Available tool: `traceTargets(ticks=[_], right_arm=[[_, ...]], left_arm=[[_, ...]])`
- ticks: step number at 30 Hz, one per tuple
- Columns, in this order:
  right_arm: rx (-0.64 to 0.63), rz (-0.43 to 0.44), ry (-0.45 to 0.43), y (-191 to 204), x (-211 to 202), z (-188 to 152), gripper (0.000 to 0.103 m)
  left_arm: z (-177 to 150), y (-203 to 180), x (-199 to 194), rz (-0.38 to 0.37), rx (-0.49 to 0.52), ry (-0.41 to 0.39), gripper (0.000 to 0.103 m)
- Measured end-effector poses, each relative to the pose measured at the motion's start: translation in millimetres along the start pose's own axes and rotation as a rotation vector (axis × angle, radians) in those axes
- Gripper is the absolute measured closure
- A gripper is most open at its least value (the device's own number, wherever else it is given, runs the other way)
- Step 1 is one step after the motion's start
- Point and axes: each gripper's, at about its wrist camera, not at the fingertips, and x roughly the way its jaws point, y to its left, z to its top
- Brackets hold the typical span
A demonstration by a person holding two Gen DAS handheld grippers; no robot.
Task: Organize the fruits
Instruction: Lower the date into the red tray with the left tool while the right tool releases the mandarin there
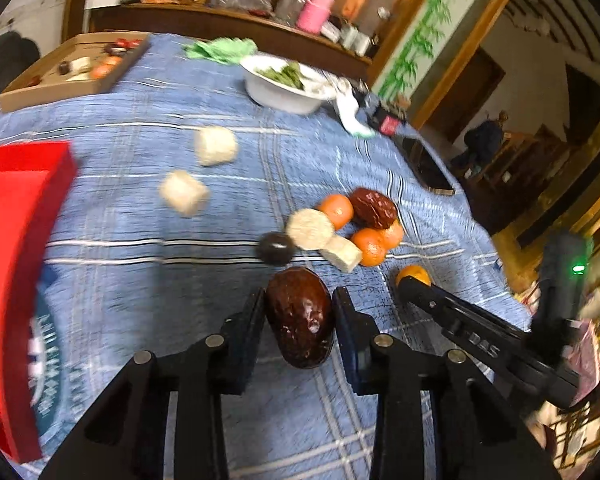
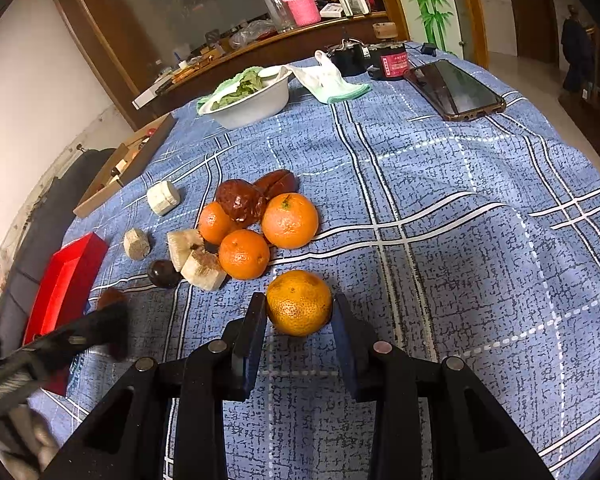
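My table [image 2: 440, 184] wears a blue plaid cloth; a wooden counter [image 2: 260, 46] crosses the upper frame beside a bamboo-print panel [image 2: 430, 0]. At lower centre my left gripper [image 1: 299, 312] clamps a dark brown fruit [image 1: 300, 316] and my right gripper [image 2: 299, 314] clamps an orange [image 2: 299, 302]. The right gripper's arm seems to read "DAS", though it's blurred.

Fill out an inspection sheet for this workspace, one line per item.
Surface: blue plaid tablecloth, wrinkled.
Job's things: oranges, brown fruits, pale chunks loose; red box at the edge.
Clutter: white bowl of greens, phone, cloth, wooden tray.
Grippers: left gripper shut on a dark brown fruit; right gripper shut on an orange.
Cables: nothing seen.
Surroundings: cluttered wooden counter.
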Motion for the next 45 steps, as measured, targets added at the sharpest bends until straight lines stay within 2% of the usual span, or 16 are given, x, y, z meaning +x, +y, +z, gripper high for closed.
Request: traceTargets(ticks=[8,13,19,23,31,36,40,43,45], right_arm=[[-0.131,-0.08,-0.002,30.2,-6.6,-7.7,0.068],[-0.191,0.014,-0.023,70.5,-42.6,-10.2,0.067],[-0.292,0.164,-0.055,151.6,-73.0,11.6,0.067],[-0.365,0.272,0.016,219.5,-49.9,16.4,0.067],[-0.537,0.312,0.213,328.9,47.0,-32.2,0.066],[-0.603,0.282,0.271,355.5,86.1,-55.4,0.066],[-0.616,0.27,0.285,360.7,98.2,-61.8,0.065],[-0.629,0.261,0.276,364.3,98.9,-64.4,0.065],[-0.636,0.265,0.273,365.2,96.8,-64.4,0.065]], left_arm=[[-11.7,70.6,-89.1,0.059,-0.093,-0.142,0.071],[-13.1,129.1,-140.0,0.144,-0.153,-0.238,0.071],[-10.2,190.3,-168.2,0.229,-0.22,-0.291,0.071],[-2.2,218.0,-170.3,0.273,-0.23,-0.279,0.071],[4.0,266.9,-141.5,0.292,-0.286,-0.169,0.071],[4.5,280.5,-132.7,0.282,-0.304,-0.14,0.071],[5.1,286.5,-133.1,0.268,-0.321,-0.138,0.07],[5.2,284.8,-136.2,0.25,-0.329,-0.141,0.062],[4.7,282.5,-140.5,0.249,-0.333,-0.154,0.052]])
